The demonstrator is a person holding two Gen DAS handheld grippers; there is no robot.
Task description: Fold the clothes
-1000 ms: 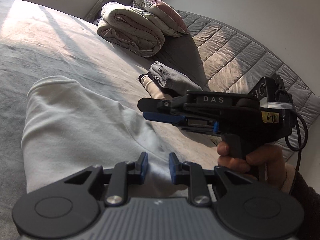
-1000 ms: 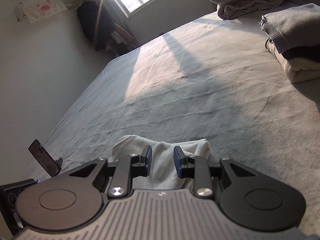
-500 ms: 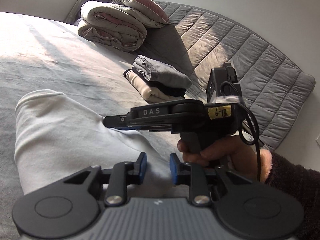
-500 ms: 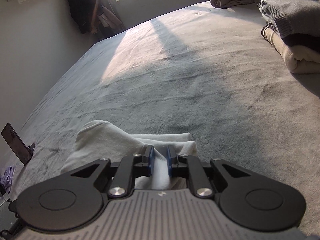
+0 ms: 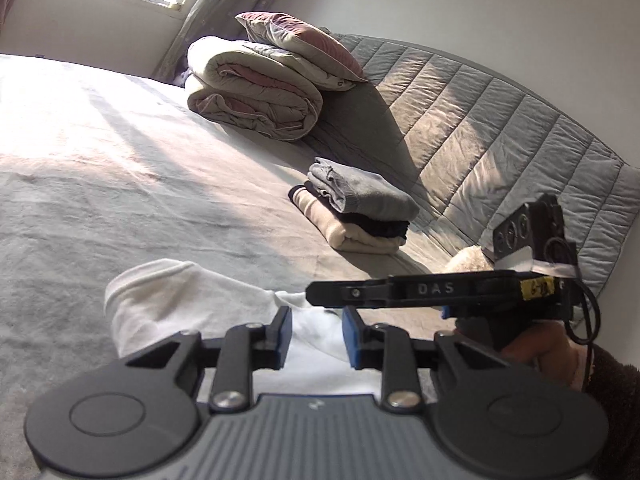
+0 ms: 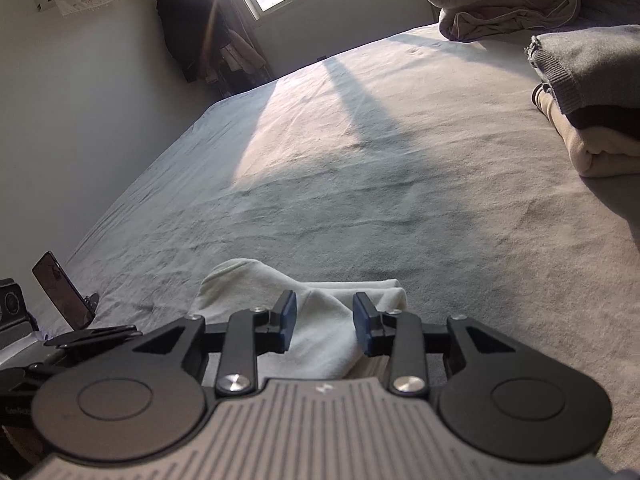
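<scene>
A white garment (image 5: 180,292) lies folded in a small bundle on the grey bed sheet (image 5: 120,208). My left gripper (image 5: 315,336) hovers over its near part, open, with the cloth below the fingers and not pinched. Seen side-on in the left wrist view, the right gripper (image 5: 320,294) crosses just above the garment, held by a hand (image 5: 536,344). In the right wrist view the garment (image 6: 320,320) sits under my right gripper (image 6: 325,326), whose jaws stand apart with cloth showing in the gap. The left gripper's fingers (image 6: 92,334) show at the lower left.
A stack of folded clothes (image 5: 356,208) (image 6: 592,92) rests near the quilted headboard (image 5: 500,140). A rolled duvet (image 5: 252,96) with a pillow (image 5: 300,48) on top sits at the bed's far corner. A phone on a stand (image 6: 60,298) stands at the bed's left edge.
The right gripper closed narrowly over the white garment half a second ago and now stands open again. The garment has gone from spread wide to a smaller folded bundle. Both grippers have risen slightly.
</scene>
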